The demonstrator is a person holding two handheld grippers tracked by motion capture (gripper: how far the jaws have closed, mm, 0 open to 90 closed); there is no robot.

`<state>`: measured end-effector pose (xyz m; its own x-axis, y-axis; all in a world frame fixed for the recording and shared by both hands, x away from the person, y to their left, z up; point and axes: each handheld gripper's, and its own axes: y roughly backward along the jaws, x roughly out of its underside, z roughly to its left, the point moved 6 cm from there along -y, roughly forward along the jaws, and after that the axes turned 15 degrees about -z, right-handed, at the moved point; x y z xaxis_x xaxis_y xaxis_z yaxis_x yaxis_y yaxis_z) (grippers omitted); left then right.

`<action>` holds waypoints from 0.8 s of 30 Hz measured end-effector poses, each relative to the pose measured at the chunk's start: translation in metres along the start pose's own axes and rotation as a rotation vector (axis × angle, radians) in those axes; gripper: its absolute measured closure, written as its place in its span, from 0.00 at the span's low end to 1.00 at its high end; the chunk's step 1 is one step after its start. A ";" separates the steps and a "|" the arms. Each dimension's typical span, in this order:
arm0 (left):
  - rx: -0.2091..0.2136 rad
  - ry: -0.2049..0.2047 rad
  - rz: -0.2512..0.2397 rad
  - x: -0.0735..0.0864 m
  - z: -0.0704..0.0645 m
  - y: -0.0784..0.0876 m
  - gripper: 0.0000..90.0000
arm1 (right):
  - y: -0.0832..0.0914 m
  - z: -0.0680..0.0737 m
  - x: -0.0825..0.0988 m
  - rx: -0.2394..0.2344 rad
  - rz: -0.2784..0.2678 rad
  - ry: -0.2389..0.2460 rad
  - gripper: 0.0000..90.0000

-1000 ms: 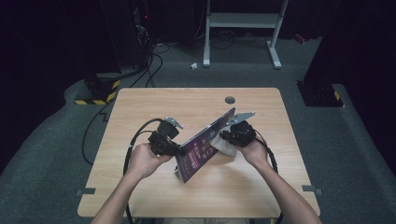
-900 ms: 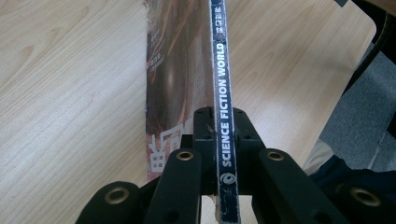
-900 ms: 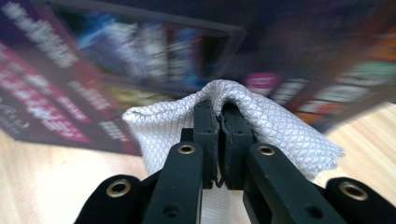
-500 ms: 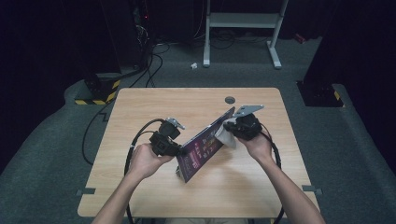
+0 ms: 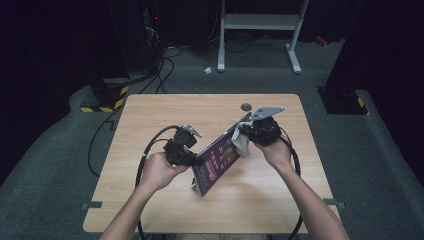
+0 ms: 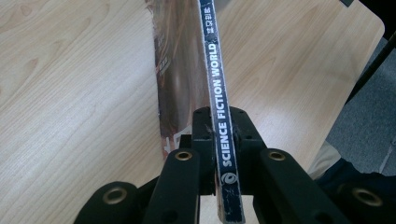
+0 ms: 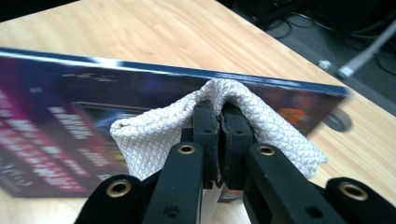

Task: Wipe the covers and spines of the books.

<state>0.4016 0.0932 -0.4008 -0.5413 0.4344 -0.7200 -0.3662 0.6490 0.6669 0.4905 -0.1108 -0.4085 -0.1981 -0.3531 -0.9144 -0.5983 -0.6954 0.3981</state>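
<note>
A thin magazine with a dark purple cover stands on edge, tilted, near the middle of the table. Its spine reads "SCIENCE FICTION WORLD". My left gripper is shut on the spine at the magazine's near end, with the spine pinched between my left gripper's black jaws. A white mesh cloth is draped over my right gripper, which is shut on it. In the right gripper view the cloth presses against the cover near the far upper corner, wrapped over my right gripper.
The magazine rests on a light wooden table with a round grommet hole at its far edge. Black cables loop from both grippers across the tabletop. Beyond the table are a grey floor, a white stand and a yellow-black striped block.
My right gripper with the cloth has slid up along the cover toward the magazine's far upper corner. My left gripper and the magazine have stayed put.
</note>
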 end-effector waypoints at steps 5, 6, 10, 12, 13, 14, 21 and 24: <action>0.000 0.002 -0.003 0.000 0.000 -0.002 0.92 | 0.001 0.009 -0.001 -0.019 -0.006 0.008 0.96; 0.001 0.002 -0.002 0.000 0.000 -0.002 0.92 | 0.002 0.018 -0.002 -0.042 -0.010 0.030 0.96; 0.002 -0.006 0.001 0.001 -0.002 -0.001 0.92 | 0.004 0.044 -0.007 -0.107 -0.026 0.103 0.96; 0.003 -0.011 0.002 0.001 -0.002 -0.001 0.92 | 0.003 0.039 -0.007 -0.112 -0.033 0.086 0.96; 0.002 -0.005 -0.003 0.002 -0.002 -0.001 0.92 | 0.003 0.034 -0.007 -0.095 -0.035 0.073 0.96; 0.004 -0.012 0.002 0.002 -0.002 0.000 0.92 | 0.003 0.026 -0.006 -0.077 -0.038 0.053 0.96; 0.015 -0.012 0.000 0.003 -0.003 0.000 0.92 | 0.004 -0.032 0.000 0.086 -0.017 -0.068 0.96; 0.016 -0.015 0.000 0.003 -0.004 0.000 0.92 | 0.004 -0.045 0.001 0.118 -0.011 -0.100 0.96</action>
<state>0.3973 0.0920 -0.4026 -0.5300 0.4434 -0.7228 -0.3537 0.6591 0.6637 0.5226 -0.1420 -0.4046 -0.2639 -0.2777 -0.9237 -0.6865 -0.6186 0.3821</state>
